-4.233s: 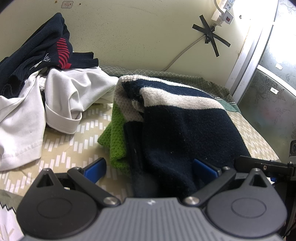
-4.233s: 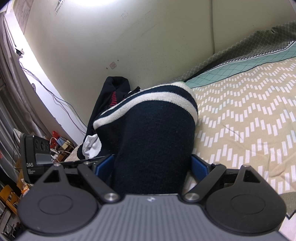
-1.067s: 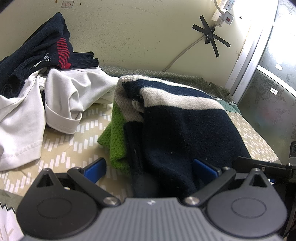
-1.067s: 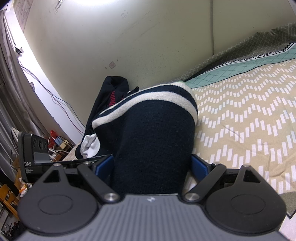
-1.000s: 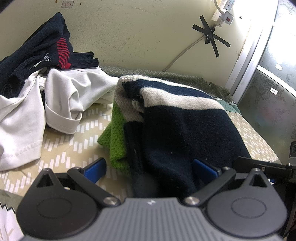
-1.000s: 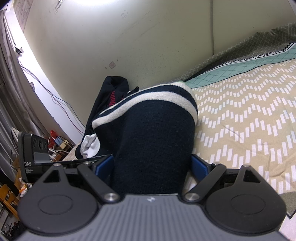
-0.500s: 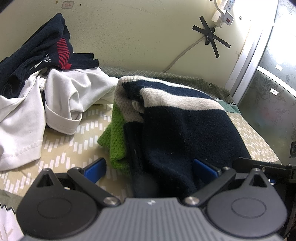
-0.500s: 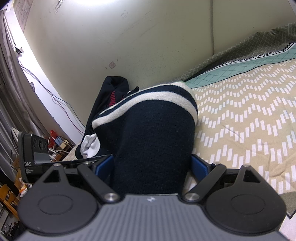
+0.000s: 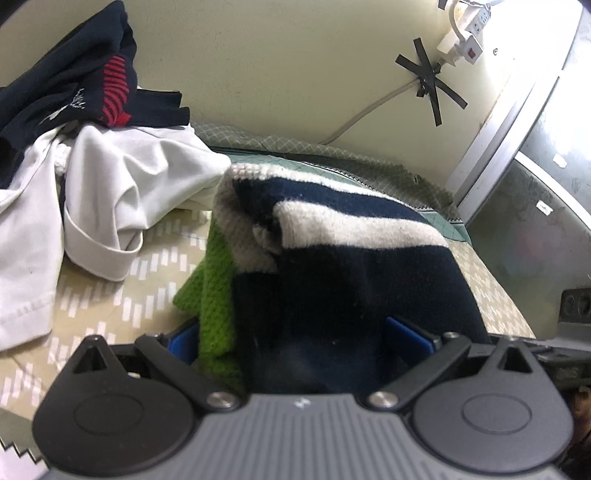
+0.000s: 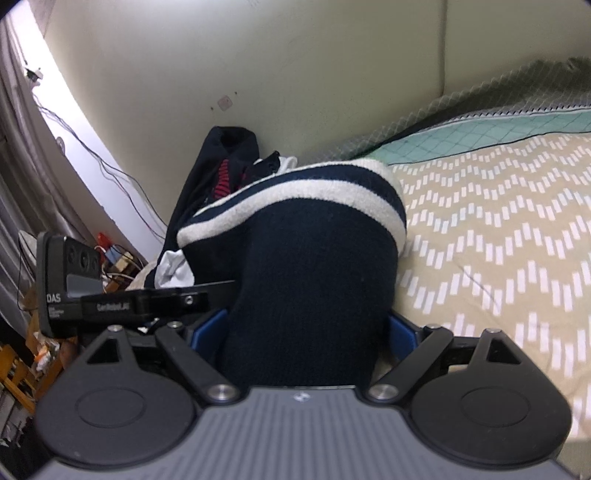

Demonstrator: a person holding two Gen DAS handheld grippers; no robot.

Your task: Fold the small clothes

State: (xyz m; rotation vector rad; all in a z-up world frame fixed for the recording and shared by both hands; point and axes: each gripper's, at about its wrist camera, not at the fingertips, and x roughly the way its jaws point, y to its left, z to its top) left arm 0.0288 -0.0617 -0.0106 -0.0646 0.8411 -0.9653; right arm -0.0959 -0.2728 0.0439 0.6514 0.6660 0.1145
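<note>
A folded navy knit sweater (image 9: 343, 266) with white stripes and a green part lies on the patterned bed cover (image 9: 110, 295). My left gripper (image 9: 299, 339) has its wide-apart blue pads on either side of the sweater's near end. In the right wrist view the same sweater (image 10: 314, 273) fills the space between the blue pads of my right gripper (image 10: 306, 328). The fingertips of both grippers are hidden by the cloth. The left gripper's body (image 10: 122, 302) shows at the left of the right wrist view.
A heap of white clothes (image 9: 110, 192) and a navy garment with red stripes (image 9: 92, 92) lie at the back left against the wall. A taped cable and power strip (image 9: 461, 33) hang on the wall. A glass door (image 9: 535, 221) stands at the right.
The left gripper has moved forward onto the sweater and tilted, and its pads now stand closer on the cloth. The right gripper has pushed slightly forward.
</note>
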